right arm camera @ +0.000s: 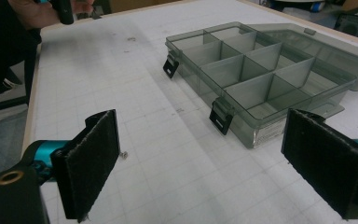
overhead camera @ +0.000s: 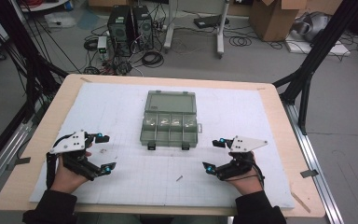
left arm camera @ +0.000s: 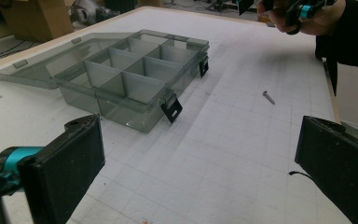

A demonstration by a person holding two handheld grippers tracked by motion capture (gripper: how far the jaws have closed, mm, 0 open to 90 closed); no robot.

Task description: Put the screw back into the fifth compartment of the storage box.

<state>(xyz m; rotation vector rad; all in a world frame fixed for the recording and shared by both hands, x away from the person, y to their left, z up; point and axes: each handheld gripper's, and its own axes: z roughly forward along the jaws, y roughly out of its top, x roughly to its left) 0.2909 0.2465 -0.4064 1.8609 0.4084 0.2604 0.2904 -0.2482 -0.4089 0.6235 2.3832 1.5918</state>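
- Nearest me, at the lower left and lower right of the high view, I had two grippers: the left gripper (overhead camera: 103,152) and the right gripper (overhead camera: 214,155), both jaws wide apart, empty.
- Between them lay one loose screw (overhead camera: 179,178).
- Beyond, mid-frame, one compartment box (overhead camera: 169,129) sat on the mat, lid open, two black latches (overhead camera: 151,146) hanging.

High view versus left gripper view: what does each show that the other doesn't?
High view alone: the floor with two computer towers, and both open grippers, left gripper and right gripper, resting apart on the white mat. Left gripper view alone: its own black fingers close up. Both: the open compartment box and the loose screw.
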